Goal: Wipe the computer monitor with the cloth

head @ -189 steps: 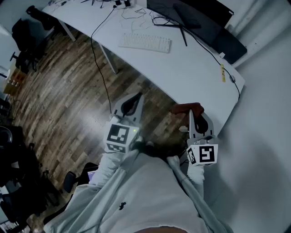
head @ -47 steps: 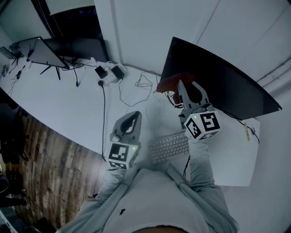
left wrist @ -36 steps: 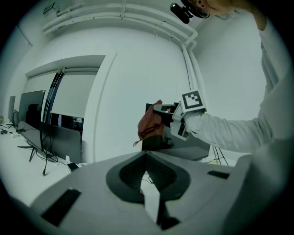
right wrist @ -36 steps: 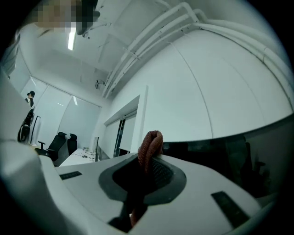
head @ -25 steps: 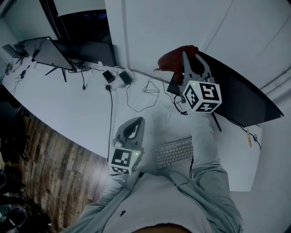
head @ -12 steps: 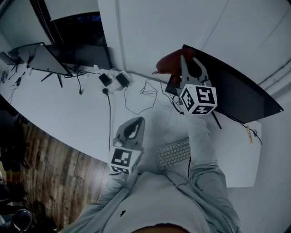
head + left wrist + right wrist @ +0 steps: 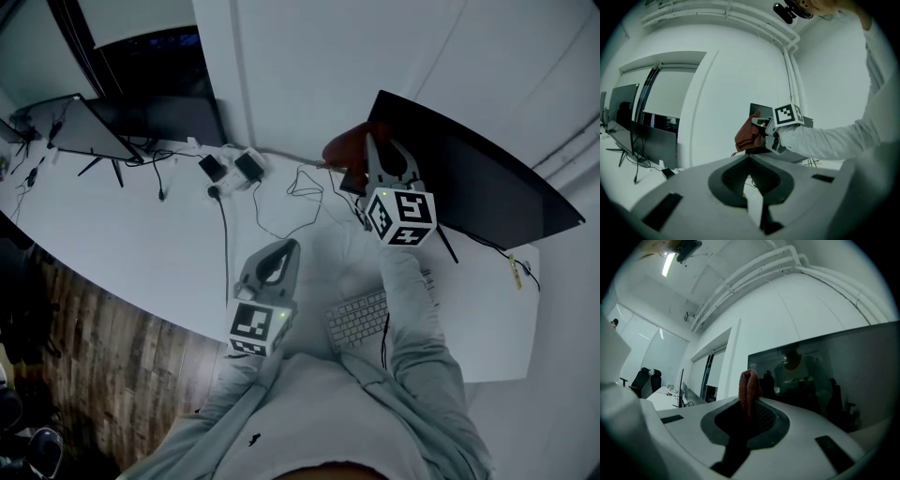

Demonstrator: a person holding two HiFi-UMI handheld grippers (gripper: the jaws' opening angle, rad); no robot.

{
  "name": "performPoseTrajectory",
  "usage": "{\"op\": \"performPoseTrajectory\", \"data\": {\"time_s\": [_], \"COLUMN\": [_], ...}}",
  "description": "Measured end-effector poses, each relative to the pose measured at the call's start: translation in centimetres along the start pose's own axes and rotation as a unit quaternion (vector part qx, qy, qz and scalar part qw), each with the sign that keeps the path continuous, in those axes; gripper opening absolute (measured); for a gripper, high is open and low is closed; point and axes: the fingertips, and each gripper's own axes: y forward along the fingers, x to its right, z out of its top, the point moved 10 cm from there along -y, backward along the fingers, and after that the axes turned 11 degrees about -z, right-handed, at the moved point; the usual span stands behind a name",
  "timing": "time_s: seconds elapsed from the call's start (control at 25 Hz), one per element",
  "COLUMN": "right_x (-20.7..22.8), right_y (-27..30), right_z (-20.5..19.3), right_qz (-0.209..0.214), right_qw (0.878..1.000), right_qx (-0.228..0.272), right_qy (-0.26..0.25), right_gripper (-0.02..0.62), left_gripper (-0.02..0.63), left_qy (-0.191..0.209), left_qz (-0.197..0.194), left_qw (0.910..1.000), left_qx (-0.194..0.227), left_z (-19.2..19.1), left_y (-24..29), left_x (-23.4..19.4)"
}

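Note:
The dark curved monitor [image 7: 473, 183] stands on the white desk [image 7: 141, 234] against the wall. My right gripper [image 7: 368, 142] is raised at the monitor's left edge, shut on a reddish-brown cloth [image 7: 343, 146]. In the right gripper view the cloth [image 7: 749, 391] sticks up between the jaws, close to the reflecting screen [image 7: 829, 376]. My left gripper [image 7: 283, 248] hovers lower over the desk front, shut, with nothing in it. The left gripper view shows the cloth [image 7: 747, 136] and the right gripper's marker cube [image 7: 786, 115] ahead.
A white keyboard [image 7: 361, 319] lies on the desk under my right arm. Loose cables [image 7: 291, 192] and power adapters [image 7: 230, 169] lie left of the monitor. A second monitor [image 7: 80, 127] stands at the far left. Wooden floor [image 7: 103, 366] lies below the desk edge.
My right gripper has come down a little with the cloth, from the monitor's top left corner along its left edge. The left gripper has barely moved.

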Motion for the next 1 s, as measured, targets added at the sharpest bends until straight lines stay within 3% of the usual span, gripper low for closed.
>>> {"op": "performPoseTrajectory", "data": {"time_s": [0.6, 1.0], "right_x": [-0.5, -0.5], "right_y": [-0.7, -1.2], "right_z": [-9.3, -17.7], "right_qz": [-0.023, -0.045], "right_qw": [0.995, 0.978], "right_qx": [-0.099, -0.203], "right_qy": [-0.010, -0.009], "right_gripper": [0.035, 0.035], "left_gripper": [0.021, 0.021], "left_qy": [-0.020, -0.025], "left_qz": [-0.027, -0.041], "left_qw": [0.9993, 0.9981], "left_qx": [-0.017, -0.039], "left_z": [-1.8, -3.1], "left_y": [1.5, 3.0], "left_x": [-1.9, -3.1]}}
